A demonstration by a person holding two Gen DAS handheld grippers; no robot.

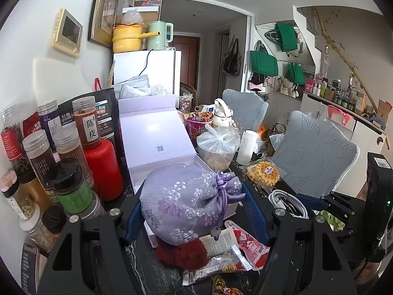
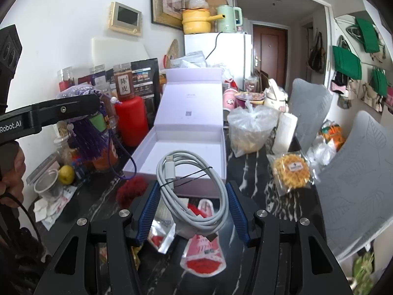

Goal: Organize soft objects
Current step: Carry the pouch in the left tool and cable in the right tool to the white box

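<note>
We see the left gripper (image 1: pixel 194 211), half open, clamping a lilac brocade drawstring pouch (image 1: pixel 183 201) above the near edge of the open white box (image 1: pixel 157 132). The right gripper (image 2: pixel 192 211), likewise half open, grips a coiled white cable (image 2: pixel 194 191), tied with black wire.

Left hand-held gripper (image 1: pixel 194 211) and right hand-held gripper (image 2: pixel 194 209) apparently both clamped, raised.

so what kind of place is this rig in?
Looks like a lived-in flat, a cluttered dining or kitchen corner: a white fridge with a yellow pot and green kettle on top, spice jars along the wall, tote bags hung by the door.
</note>
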